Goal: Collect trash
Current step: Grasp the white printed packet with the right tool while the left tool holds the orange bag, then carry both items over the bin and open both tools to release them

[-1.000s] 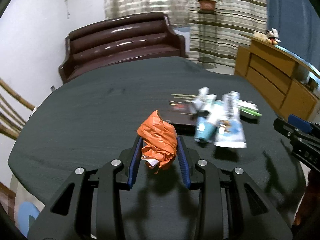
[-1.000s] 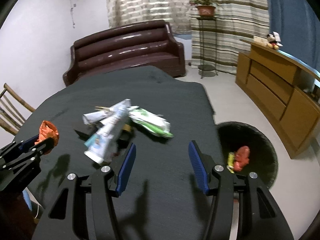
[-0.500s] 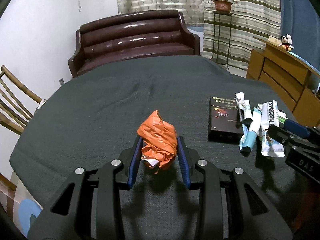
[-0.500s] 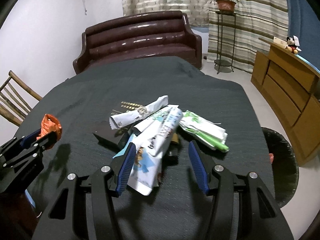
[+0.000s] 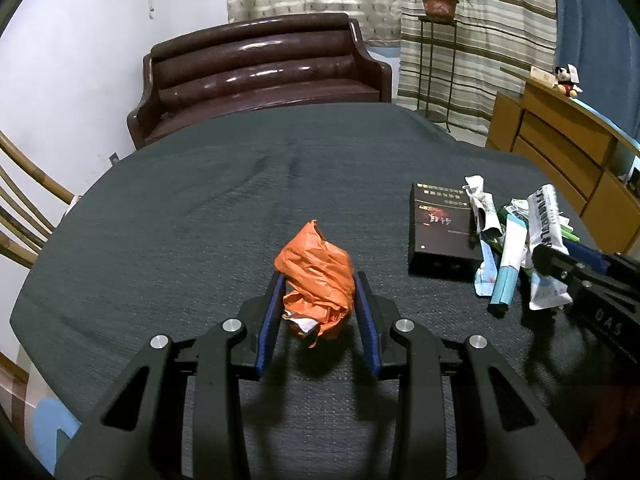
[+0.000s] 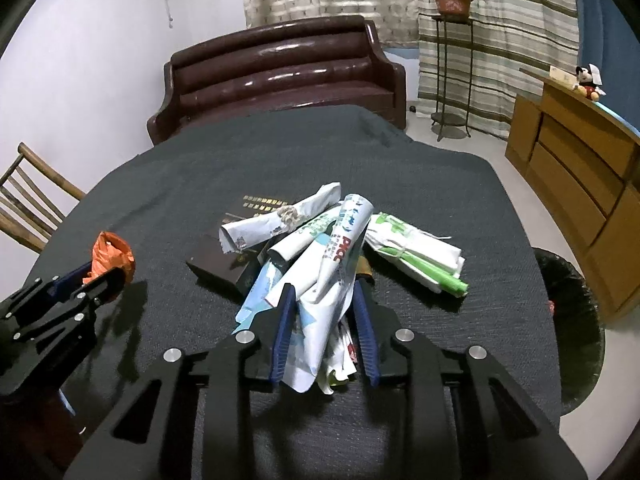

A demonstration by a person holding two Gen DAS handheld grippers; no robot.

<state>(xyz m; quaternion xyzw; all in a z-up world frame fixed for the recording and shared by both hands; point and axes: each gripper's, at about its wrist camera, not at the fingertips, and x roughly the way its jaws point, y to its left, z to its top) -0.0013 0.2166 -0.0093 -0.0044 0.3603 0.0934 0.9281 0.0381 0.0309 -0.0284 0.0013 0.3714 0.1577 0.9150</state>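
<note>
My left gripper [image 5: 318, 280] is shut on a crumpled orange plastic bag [image 5: 316, 276], held above the dark tablecloth [image 5: 200, 208]; the bag also shows in the right wrist view [image 6: 110, 254]. My right gripper [image 6: 322, 294] is closed around a white and blue printed wrapper [image 6: 324, 280] at the near end of a pile of wrappers. In that pile lie a rolled white paper [image 6: 276, 220], a green and white packet [image 6: 416, 252] and a black box [image 6: 228, 252]. In the left wrist view the pile [image 5: 516, 240] and box [image 5: 438, 228] lie at the right.
A black trash bin [image 6: 572, 320] stands on the floor past the table's right edge. A brown sofa [image 6: 280, 76] is behind the table, a wooden chair [image 6: 28, 208] at the left, a wooden cabinet [image 6: 580, 168] at the right, a plant stand [image 6: 452, 64] by the curtains.
My right gripper moved forward over the wrapper pile and closed its fingers around the white and blue wrapper. My left gripper still holds the orange bag; its view turned slightly.
</note>
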